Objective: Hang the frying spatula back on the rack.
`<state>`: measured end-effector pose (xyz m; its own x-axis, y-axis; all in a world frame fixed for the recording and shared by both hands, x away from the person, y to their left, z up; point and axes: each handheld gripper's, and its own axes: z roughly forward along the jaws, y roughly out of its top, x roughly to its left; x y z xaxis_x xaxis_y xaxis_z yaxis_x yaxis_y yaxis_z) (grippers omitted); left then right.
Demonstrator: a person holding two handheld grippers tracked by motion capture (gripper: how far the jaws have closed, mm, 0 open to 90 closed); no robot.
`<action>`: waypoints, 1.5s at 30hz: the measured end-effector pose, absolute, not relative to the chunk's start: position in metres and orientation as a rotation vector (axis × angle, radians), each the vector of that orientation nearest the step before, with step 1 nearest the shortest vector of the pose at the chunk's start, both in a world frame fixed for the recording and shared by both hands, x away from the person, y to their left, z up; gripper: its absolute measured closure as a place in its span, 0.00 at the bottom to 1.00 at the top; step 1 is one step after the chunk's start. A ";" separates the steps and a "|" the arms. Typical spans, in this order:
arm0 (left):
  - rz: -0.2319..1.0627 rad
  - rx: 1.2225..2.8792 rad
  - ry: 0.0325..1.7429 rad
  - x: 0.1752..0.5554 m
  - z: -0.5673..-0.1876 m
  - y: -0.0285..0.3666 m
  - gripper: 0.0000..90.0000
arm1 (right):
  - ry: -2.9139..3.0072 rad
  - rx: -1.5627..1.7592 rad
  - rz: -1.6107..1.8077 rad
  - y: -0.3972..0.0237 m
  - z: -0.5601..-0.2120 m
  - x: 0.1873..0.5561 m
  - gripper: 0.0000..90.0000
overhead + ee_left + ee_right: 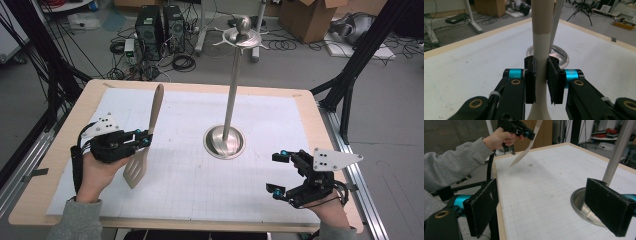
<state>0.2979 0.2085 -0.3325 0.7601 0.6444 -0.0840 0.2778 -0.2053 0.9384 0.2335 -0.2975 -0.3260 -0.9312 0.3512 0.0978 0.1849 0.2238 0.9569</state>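
Note:
A beige slotted spatula (141, 159) is lifted off the table, handle slanting up and away, blade low. My left gripper (147, 138) is shut on its handle just above the blade. In the left gripper view the two black jaws clamp the spatula handle (540, 37) from both sides. A metal utensil stand (232, 90) with a round base (224, 145) and hooked top stands mid-table. My right gripper (273, 173) hovers near the front right, open wide and holding nothing. The right gripper view shows the left gripper (517, 127) holding the spatula (525, 153), and the stand's pole (617, 150).
A white grid mat (190, 185) covers the wooden table (30, 210). Black frame posts (350, 75) rise at the table's sides. Computer towers (150, 27), cables and cardboard boxes (307, 17) sit on the floor beyond the far edge.

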 end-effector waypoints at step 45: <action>0.314 1.813 0.563 0.320 -0.272 0.171 0.86 | 2.312 0.510 1.841 -0.305 -0.324 0.232 0.13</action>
